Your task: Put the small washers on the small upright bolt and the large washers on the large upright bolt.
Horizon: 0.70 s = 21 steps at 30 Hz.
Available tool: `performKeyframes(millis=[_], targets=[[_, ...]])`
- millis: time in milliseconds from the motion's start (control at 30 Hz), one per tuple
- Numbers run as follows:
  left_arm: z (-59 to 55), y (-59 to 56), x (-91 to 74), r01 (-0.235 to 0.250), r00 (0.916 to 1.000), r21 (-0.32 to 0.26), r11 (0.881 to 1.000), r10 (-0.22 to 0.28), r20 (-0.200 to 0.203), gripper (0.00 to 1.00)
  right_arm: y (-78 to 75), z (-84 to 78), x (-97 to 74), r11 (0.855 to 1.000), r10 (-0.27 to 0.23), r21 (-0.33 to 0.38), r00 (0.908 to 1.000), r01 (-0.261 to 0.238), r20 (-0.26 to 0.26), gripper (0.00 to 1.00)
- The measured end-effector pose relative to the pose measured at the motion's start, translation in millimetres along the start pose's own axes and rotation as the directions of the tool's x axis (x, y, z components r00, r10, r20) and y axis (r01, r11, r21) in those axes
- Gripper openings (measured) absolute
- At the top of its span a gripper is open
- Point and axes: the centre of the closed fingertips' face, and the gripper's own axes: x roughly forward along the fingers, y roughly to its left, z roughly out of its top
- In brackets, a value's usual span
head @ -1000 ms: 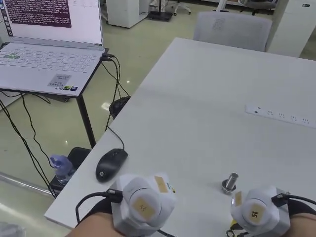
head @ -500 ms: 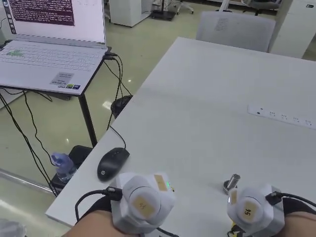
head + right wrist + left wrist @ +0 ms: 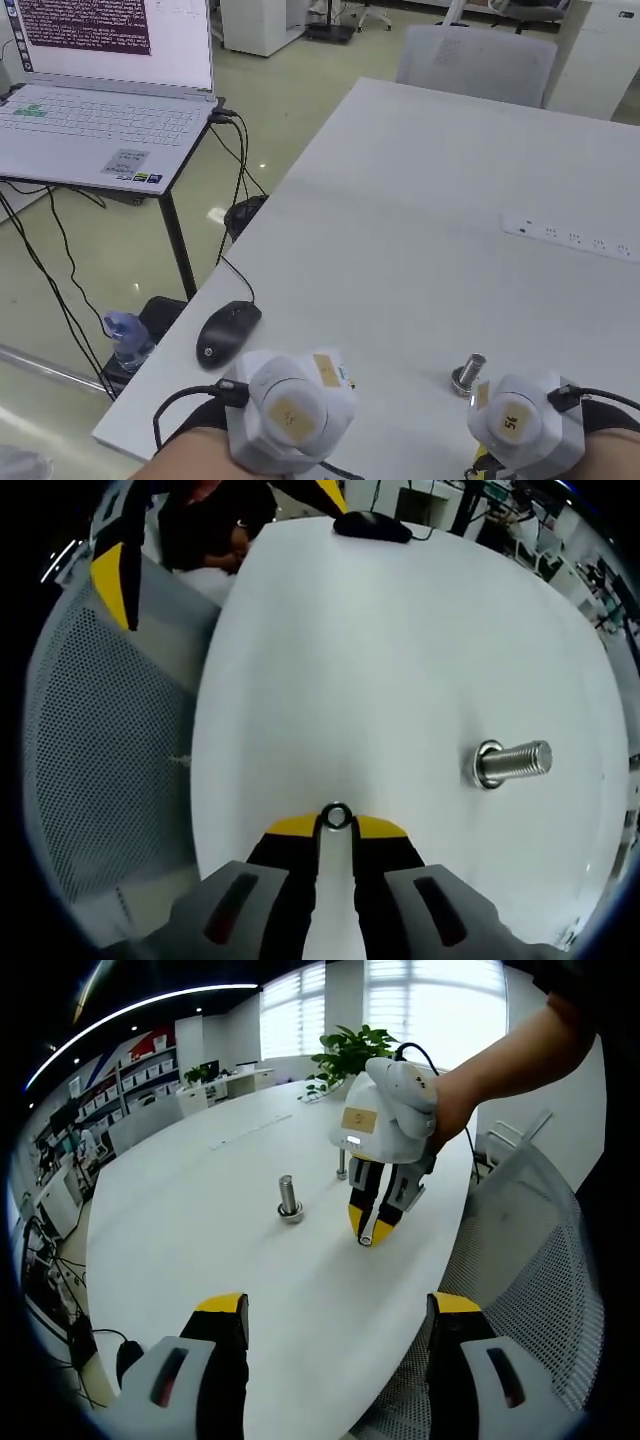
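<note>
Washer (image 3: 336, 817) pinched in the right gripper (image 3: 374, 1228), not yet on either bolt.
Over the last 1 s the right gripper only swayed toward the large bolt (image 3: 510, 762) and back (the head camera shifted a little too), so no placement had begun. Its jaws were clamped on the small-looking ring above the table (image 3: 420, 230), short of the 2 bolts, with the small bolt (image 3: 342, 1163) beyond. The left gripper (image 3: 338, 1305) hung spread wide, empty.
</note>
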Motion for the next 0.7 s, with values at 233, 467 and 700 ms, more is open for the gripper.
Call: performKeyframes(millis=[233,467,700], targets=[[1.7,-0.5,4.1,0.005,0.9999,0.008,1.0,-0.005,-0.011,0.72,-12.3,-20.9,-22.0,0.999,-0.015,0.047,0.9999,0.015,-0.004,0.13],[3.6,-1.5,8.1,0.007,0.9999,0.013,1.0,-0.007,-0.014,0.72,-25.6,-55.6,-47.1,0.991,-0.052,0.122,0.9986,0.053,-0.006,0.13],[7.0,-3.7,12.7,0.005,0.9998,0.011,1.0,-0.005,-0.018,0.72,-34.7,-84.0,-64.6,0.984,-0.067,0.166,0.9977,0.068,-0.015,0.13]])
